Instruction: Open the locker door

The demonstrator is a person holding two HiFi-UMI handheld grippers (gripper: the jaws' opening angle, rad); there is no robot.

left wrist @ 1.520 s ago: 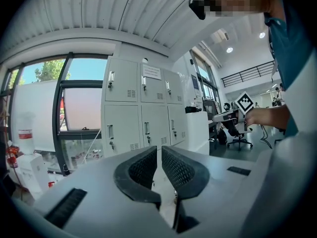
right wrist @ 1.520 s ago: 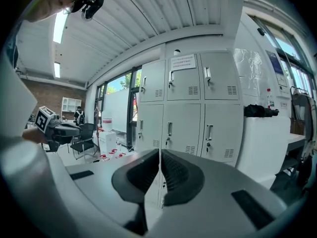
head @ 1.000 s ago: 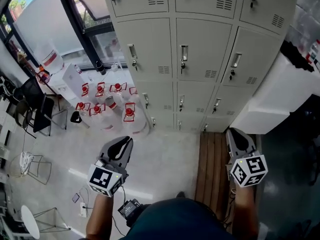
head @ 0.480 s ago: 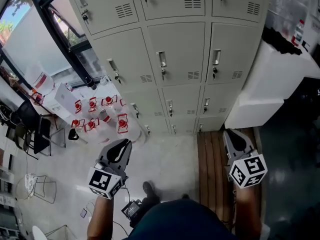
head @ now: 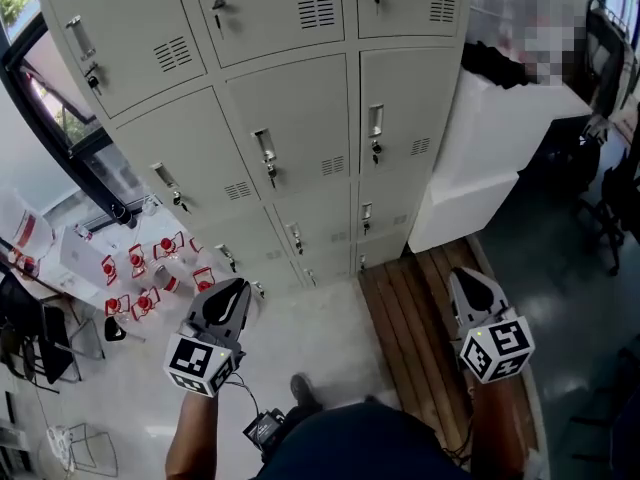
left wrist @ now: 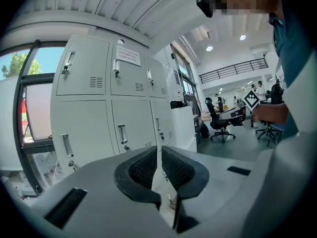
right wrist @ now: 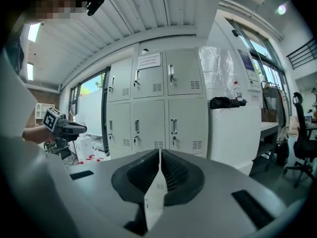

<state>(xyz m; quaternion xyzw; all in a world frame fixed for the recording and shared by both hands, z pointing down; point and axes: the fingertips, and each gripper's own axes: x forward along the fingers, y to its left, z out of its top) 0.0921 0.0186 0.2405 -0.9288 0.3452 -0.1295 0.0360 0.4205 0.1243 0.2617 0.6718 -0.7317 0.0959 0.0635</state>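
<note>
Facing a tall bank of pale grey metal lockers (head: 300,118), with every locker door (head: 295,133) closed flat and fitted with a vertical silver handle (head: 266,154) above a key lock. Just beside the lockers on the right, a white boxy cabinet (head: 480,168). On the floor at right, a brown slatted wooden platform (head: 415,313). At lower left, a cluster of clear plastic bottles with red labels (head: 140,283). Apart from the doors, left gripper (head: 238,290) and right gripper (head: 470,278), jaws of both pressed together, gripping nothing.

2 grey plastic grippers, left gripper (head: 242,284) & right gripper (head: 463,274); 3 cols beige metal locker doors (head: 295,118); 1 white boxy cabinet (head: 480,158); 1 brown slatted wood platform (head: 420,308).
</note>
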